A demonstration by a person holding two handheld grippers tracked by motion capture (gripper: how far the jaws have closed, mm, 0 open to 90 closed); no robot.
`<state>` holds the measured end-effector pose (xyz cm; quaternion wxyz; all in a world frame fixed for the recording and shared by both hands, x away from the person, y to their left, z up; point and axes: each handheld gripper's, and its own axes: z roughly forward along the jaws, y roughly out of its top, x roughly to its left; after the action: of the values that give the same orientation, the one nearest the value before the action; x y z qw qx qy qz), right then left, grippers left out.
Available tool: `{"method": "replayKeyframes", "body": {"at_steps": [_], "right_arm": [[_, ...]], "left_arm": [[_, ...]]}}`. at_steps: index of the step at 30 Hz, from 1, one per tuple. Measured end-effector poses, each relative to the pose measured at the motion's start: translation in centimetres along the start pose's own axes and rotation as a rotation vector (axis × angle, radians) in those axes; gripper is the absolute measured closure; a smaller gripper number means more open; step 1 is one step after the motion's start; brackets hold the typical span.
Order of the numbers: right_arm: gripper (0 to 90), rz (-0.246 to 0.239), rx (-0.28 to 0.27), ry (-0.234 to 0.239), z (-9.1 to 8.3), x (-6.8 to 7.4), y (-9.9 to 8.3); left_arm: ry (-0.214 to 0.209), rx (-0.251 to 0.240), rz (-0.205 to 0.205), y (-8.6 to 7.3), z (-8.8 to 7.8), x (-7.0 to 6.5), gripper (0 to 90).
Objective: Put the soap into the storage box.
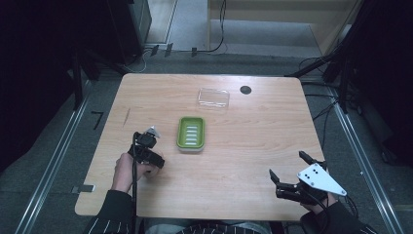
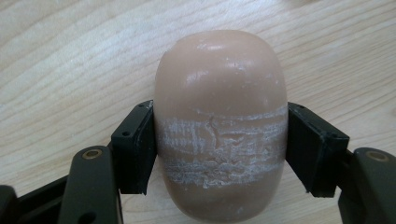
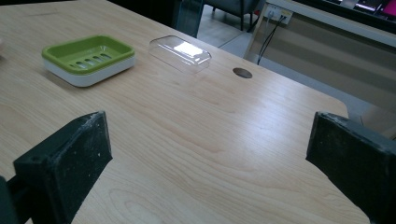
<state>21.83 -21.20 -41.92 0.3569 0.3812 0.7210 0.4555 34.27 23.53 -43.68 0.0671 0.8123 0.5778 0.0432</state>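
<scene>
Pinkish-tan soap bar point(image 2: 219, 126), oval, scuffed white across its middle: your left gripper point(image 2: 219, 149) pinches it across its short sides, just above the wooden table point(image 1: 234, 161) left of the green soap dish point(image 1: 191, 132), long axis running straight away along the jaws. Dish sits empty, its clear lid point(image 1: 213, 97) lying apart behind it. By my judgement the pickup is done, with placing and lidding left; your right gripper point(image 1: 292, 176) hangs spread wide, holding nothing, at the near right edge.
</scene>
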Motion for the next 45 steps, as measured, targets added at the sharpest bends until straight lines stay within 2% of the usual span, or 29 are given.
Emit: {"method": "replayKeyframes", "body": {"at_steps": [17,31,37,45], "right_arm": [[0.0,0.0,0.001,-0.001,0.0,0.0,0.0],[0.0,-0.004,0.001,0.001,0.0,0.0,0.0],[0.0,-0.001,0.0,-0.001,-0.1,0.0,0.0],[0.0,-0.003,0.0,0.0,0.0,0.0,0.0]], "left_arm": [[-0.024,-0.015,0.047,1.3,-0.7,-1.3,33.3],[-0.04,-0.03,0.067,2.2,-1.4,-2.0,33.4],[-0.051,-0.02,0.076,2.8,-1.3,-2.4,33.4],[-0.051,-0.032,0.08,3.4,-1.5,-2.6,33.5]]}}
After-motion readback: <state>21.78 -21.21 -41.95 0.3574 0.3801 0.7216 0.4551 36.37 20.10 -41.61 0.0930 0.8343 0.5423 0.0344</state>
